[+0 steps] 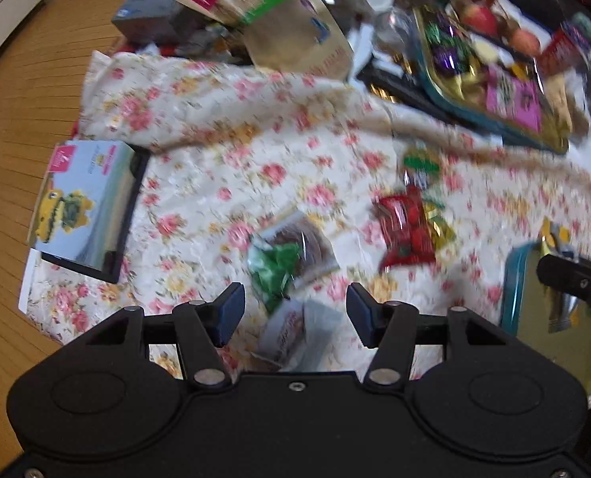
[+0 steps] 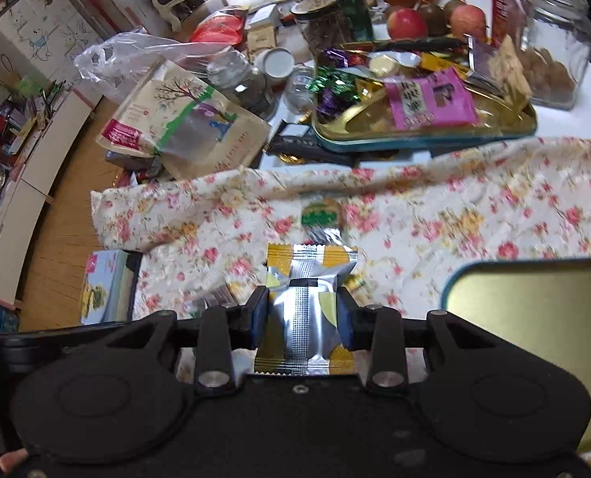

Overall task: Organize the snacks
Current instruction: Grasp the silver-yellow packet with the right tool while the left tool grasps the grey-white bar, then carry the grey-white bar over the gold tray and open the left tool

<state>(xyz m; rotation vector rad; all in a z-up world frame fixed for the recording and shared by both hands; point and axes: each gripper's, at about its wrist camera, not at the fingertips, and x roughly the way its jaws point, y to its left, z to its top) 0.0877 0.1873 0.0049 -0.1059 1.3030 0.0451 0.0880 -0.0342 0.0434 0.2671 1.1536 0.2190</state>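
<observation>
The right gripper clamps a silver-and-yellow snack packet, probably bound for the empty gold tray; the left gripper hangs open above a green-wrapped candy

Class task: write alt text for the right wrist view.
The right gripper has its fingers shut on a silver-and-yellow snack packet above a floral cloth. An empty gold tin lies right; a snack-filled tin sits beyond.
</observation>
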